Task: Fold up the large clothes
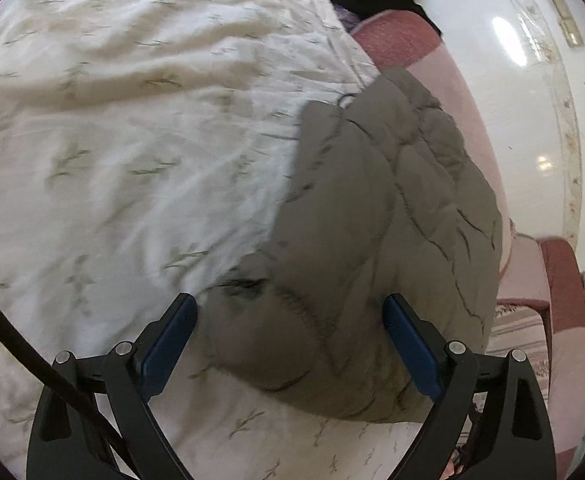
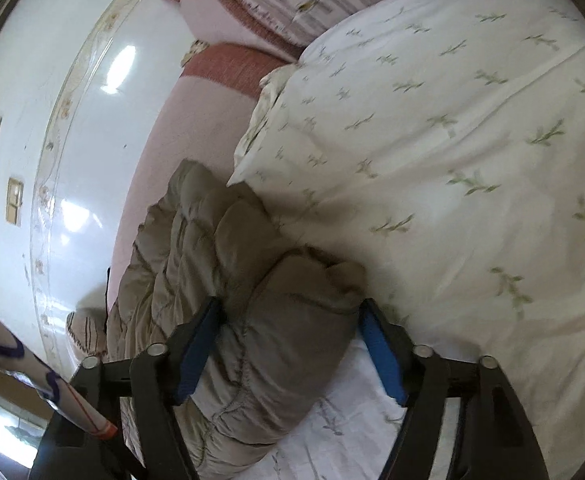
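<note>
Olive-grey quilted puffer jacket (image 1: 372, 240), bunched into a thick padded roll, lies along the edge of the bed on a white duvet printed with small green sprigs (image 1: 132, 140), with a pink and rust-red blanket (image 1: 452, 92) hanging down the bed's side just beyond it. By its look the jacket is soft, light for its bulk and springy, so folds will likely puff back unless pressed, and the smooth shell may slide between pads. A firm seam, hem or cuff seems a better hold than the fat middle of a quilted panel. The duvet gives broad open room on the bed for spreading the jacket out; the bed edge is close on the other side, above a glossy white floor (image 2: 72, 128), so a pull that way risks the jacket slipping off. The left claw (image 1: 290, 344) hangs spread wide over one end of the jacket, gripping nothing. The right claw (image 2: 288, 346) is spread too, straddling a rolled lobe (image 2: 292, 300) without pinching it
</note>
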A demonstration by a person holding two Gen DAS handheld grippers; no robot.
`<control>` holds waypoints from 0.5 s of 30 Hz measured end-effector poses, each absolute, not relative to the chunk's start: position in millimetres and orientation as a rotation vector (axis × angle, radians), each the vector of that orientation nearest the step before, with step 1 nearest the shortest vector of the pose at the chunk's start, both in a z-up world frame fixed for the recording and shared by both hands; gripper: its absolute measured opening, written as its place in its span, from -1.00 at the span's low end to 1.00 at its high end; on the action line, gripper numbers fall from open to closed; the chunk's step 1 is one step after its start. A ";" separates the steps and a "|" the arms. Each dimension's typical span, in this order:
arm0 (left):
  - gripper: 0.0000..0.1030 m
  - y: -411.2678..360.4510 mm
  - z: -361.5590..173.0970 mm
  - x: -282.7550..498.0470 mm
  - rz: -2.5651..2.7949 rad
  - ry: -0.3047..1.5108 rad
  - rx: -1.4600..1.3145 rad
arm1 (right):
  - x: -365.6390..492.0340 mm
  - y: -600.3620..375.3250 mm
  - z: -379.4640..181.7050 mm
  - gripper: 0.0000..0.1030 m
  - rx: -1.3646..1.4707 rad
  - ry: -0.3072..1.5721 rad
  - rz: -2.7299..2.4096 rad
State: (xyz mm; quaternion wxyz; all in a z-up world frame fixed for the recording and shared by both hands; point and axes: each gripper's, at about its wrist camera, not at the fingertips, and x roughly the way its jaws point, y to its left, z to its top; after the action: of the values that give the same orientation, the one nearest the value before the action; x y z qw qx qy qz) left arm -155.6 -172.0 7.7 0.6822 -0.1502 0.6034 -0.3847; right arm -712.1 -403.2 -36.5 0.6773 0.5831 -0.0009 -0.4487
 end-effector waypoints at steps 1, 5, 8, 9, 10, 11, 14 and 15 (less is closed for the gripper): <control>0.68 -174.7 8.4 -157.0 -0.867 1.337 -0.325 | -709.5 -403.7 -35.7 0.10 1.300 0.008 -1.012; 0.18 -179.7 18.2 -161.7 -0.870 1.260 -0.262 | -705.1 -402.1 -26.7 -0.30 1.262 0.035 -1.008; -0.06 -178.1 28.4 -163.8 -0.878 1.208 -0.231 | -697.7 -395.6 -12.5 -0.40 1.198 0.078 -1.024; -0.09 -178.3 31.8 -163.8 -0.876 1.189 -0.219 | -695.8 -393.5 -8.8 -0.41 1.183 0.090 -1.027; -0.12 -178.3 32.9 -163.7 -0.874 1.183 -0.215 | -693.4 -390.2 -3.7 -0.43 1.165 0.103 -1.027; -0.13 -178.2 35.6 -163.4 -0.872 1.171 -0.205 | -691.7 -387.2 0.4 -0.44 1.154 0.108 -1.024; -0.19 -174.2 44.8 -164.0 -0.870 1.131 -0.184 | -689.1 -379.4 8.8 -0.46 1.142 0.128 -1.009; -0.20 -172.9 48.6 -165.3 -0.870 1.117 -0.172 | -687.5 -375.1 12.9 -0.47 1.131 0.145 -1.004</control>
State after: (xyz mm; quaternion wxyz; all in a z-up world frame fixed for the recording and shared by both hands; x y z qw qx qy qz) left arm -165.3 -172.9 48.6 0.7563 -0.0787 0.5124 -0.3991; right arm -687.5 -375.1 12.9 0.7253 0.5125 0.0656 -0.4550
